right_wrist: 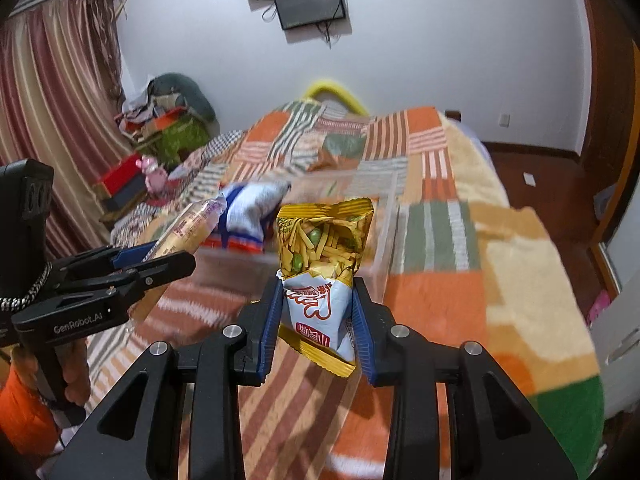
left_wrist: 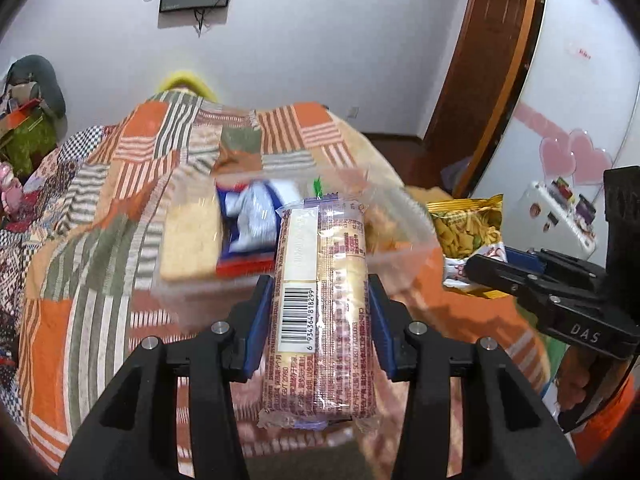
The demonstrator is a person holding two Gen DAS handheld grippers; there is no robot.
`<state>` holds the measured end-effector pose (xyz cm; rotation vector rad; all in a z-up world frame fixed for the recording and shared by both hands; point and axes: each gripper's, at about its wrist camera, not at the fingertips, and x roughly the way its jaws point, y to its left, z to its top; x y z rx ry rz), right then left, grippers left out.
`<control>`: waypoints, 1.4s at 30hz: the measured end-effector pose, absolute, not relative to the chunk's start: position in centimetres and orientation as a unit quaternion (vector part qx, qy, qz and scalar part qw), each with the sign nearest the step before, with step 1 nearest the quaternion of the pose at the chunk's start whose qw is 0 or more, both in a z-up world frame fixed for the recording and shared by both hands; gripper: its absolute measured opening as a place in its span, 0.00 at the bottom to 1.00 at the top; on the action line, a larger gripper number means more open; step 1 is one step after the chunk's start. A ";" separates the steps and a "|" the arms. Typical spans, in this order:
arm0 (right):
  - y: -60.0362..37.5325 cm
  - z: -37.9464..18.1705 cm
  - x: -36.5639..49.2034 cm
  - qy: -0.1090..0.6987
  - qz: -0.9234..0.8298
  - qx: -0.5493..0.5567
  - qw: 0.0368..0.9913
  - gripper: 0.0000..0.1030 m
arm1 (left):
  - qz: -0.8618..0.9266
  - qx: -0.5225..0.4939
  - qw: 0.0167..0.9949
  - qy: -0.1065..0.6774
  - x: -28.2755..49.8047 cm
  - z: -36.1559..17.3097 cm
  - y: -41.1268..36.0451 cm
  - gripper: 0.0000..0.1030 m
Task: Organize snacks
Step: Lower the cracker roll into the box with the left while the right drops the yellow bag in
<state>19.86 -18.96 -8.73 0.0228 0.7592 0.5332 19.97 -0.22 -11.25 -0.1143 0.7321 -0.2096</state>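
Observation:
My left gripper [left_wrist: 319, 284] is shut on a long clear-wrapped biscuit pack [left_wrist: 316, 240] with a barcode, held lengthwise above the bed. In the right wrist view the same pack [right_wrist: 192, 224] sticks out of the left gripper [right_wrist: 176, 258]. My right gripper [right_wrist: 318, 284] is shut on the white lower end of a yellow snack bag [right_wrist: 324, 236] printed with sticks and green peas. That bag [left_wrist: 468, 228] also shows at the right of the left wrist view. Just beyond both lies a clear plastic box [left_wrist: 400, 240] holding a blue-and-white bag [left_wrist: 256, 212] and a pale cracker pack [left_wrist: 192, 240].
The box rests on a bed under an orange, green and striped patchwork cover [right_wrist: 440, 240]. Boxes and clutter [right_wrist: 160, 136] are piled at the bed's left by a curtain [right_wrist: 48, 112]. A white cupboard with pink hearts [left_wrist: 572, 156] and a wooden door frame [left_wrist: 488, 60] stand on the right.

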 end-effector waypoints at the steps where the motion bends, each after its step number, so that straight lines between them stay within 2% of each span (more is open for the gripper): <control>1: -18.9 -8.6 20.3 0.362 0.254 0.012 0.897 0.30 | -0.101 -0.052 0.929 0.352 20.3 -10.9 -0.4 0.44; 7: -18.3 -8.8 22.5 0.361 0.240 0.009 0.901 0.30 | -0.097 -0.049 0.934 0.340 23.0 -10.0 -1.1 0.44; 22: -15.7 -11.2 26.0 0.397 0.241 0.005 0.885 0.29 | -0.071 -0.052 0.928 0.361 29.9 -12.1 -2.1 0.44; 30: -15.7 -11.9 26.0 0.414 0.247 -0.005 0.876 0.29 | -0.071 -0.017 0.931 0.358 29.8 -12.4 -3.1 0.46; 33: -15.9 -11.6 25.9 0.416 0.239 -0.004 0.877 0.31 | -0.075 -0.027 0.931 0.357 29.3 -12.2 -2.9 0.51; 42: -17.2 -9.3 25.0 0.406 0.234 0.018 0.883 0.37 | -0.079 -0.048 0.938 0.333 25.9 -9.6 -1.2 0.51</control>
